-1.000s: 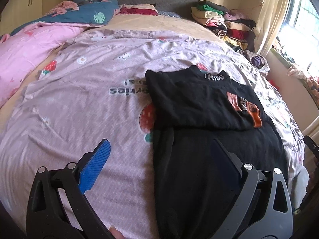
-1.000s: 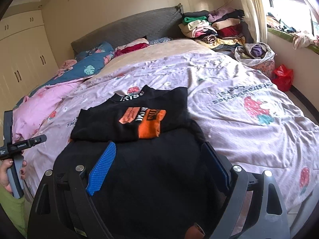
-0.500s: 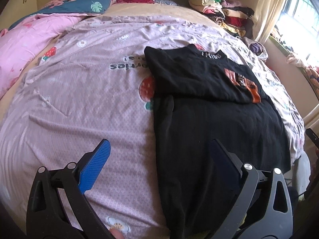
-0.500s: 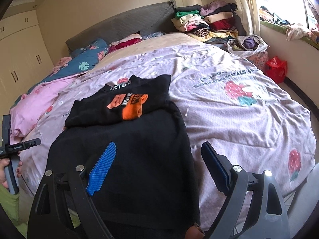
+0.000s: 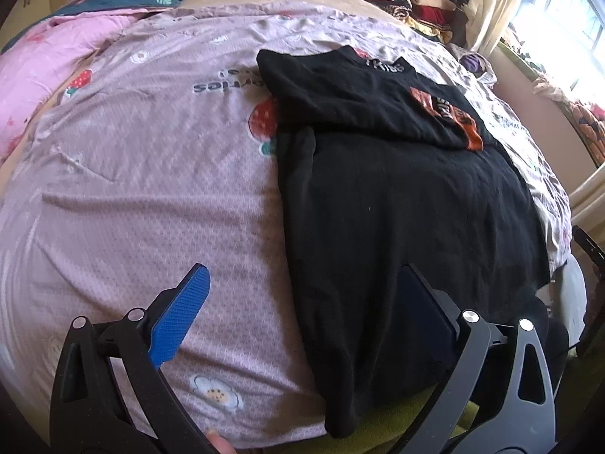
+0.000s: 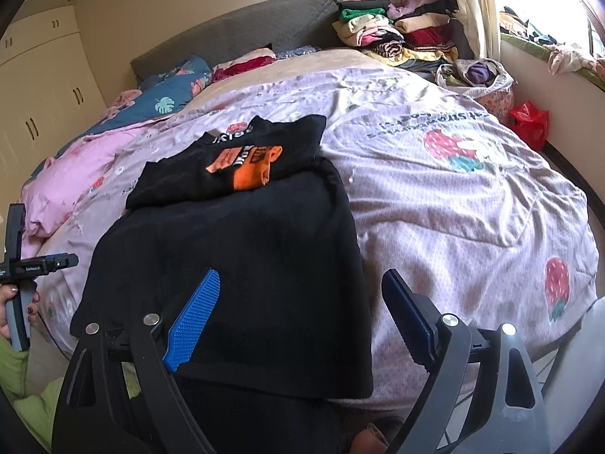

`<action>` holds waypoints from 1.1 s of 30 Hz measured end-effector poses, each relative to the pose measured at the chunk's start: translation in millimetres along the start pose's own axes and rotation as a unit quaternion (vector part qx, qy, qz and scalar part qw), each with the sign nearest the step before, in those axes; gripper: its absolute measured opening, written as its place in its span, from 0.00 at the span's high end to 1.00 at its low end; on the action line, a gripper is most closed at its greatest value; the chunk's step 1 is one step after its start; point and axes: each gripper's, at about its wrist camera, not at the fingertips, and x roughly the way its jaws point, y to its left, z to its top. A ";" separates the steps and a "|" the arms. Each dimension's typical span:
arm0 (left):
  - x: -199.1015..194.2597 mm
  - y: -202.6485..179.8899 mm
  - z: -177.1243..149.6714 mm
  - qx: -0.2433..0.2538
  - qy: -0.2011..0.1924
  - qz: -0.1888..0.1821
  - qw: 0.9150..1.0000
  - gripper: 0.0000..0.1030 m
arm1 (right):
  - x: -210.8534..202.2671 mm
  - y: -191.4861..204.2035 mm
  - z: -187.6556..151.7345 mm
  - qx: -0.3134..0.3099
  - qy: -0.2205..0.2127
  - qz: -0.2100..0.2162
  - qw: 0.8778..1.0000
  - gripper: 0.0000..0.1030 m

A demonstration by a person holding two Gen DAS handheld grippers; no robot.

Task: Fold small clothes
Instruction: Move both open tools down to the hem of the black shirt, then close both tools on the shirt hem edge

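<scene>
A black shirt with an orange print [image 5: 397,189] [image 6: 242,234] lies on the bed, its top part folded down over the body and its hem hanging at the near bed edge. My left gripper [image 5: 306,276] hovers open above the shirt's near left edge, one finger over the sheet, the other over the black cloth. My right gripper [image 6: 302,280] stands open above the shirt's near right corner. Nothing is between either pair of fingers. The left gripper's handle, in a hand [image 6: 15,302], shows at the left edge of the right wrist view.
The bed carries a lilac strawberry-print sheet [image 5: 143,174] [image 6: 453,189]. A pink quilt [image 6: 68,174] and a blue pillow [image 6: 166,94] lie at the far left. Stacked folded clothes [image 6: 397,34] sit by the headboard, and a cloth basket [image 6: 476,75] and red bag [image 6: 529,121] stand by the window wall.
Both grippers have drawn back toward the near bed edge and sunk lower; the shirt's hem now shows in both views. Both stayed open and the shirt has not moved.
</scene>
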 end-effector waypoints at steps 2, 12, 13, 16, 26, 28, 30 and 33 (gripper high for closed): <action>0.2 0.9 -3.6 -0.002 0.004 -0.007 1.000 0.19 | 0.9 0.0 -2.8 -0.001 0.005 0.002 1.000 0.16; 12.6 -0.7 -30.2 -0.012 0.048 -0.041 0.998 0.42 | 9.6 6.7 -16.6 -0.022 0.034 0.003 0.999 0.16; 13.4 -1.3 -32.6 -0.011 0.052 -0.044 0.998 0.42 | 11.5 6.7 -18.4 -0.023 0.039 0.003 0.999 0.16; 16.0 -3.7 -40.0 -0.010 0.063 -0.051 0.997 0.49 | 19.0 4.2 -23.8 -0.017 0.056 0.005 0.998 0.16; 21.4 -7.0 -59.5 -0.012 0.085 -0.061 0.994 0.49 | 34.2 -17.5 -38.2 0.013 0.097 -0.017 0.995 0.33; 21.6 -6.8 -61.3 -0.013 0.087 -0.062 0.994 0.49 | 36.8 -18.1 -41.6 0.010 0.106 -0.017 0.994 0.36; 21.3 -5.4 -63.2 -0.017 0.088 -0.064 0.994 0.49 | 40.6 -18.6 -45.8 0.005 0.117 -0.022 0.993 0.37; 23.0 -3.5 -66.0 -0.025 0.092 -0.068 0.993 0.49 | 46.2 -19.8 -53.3 0.005 0.135 -0.029 0.990 0.40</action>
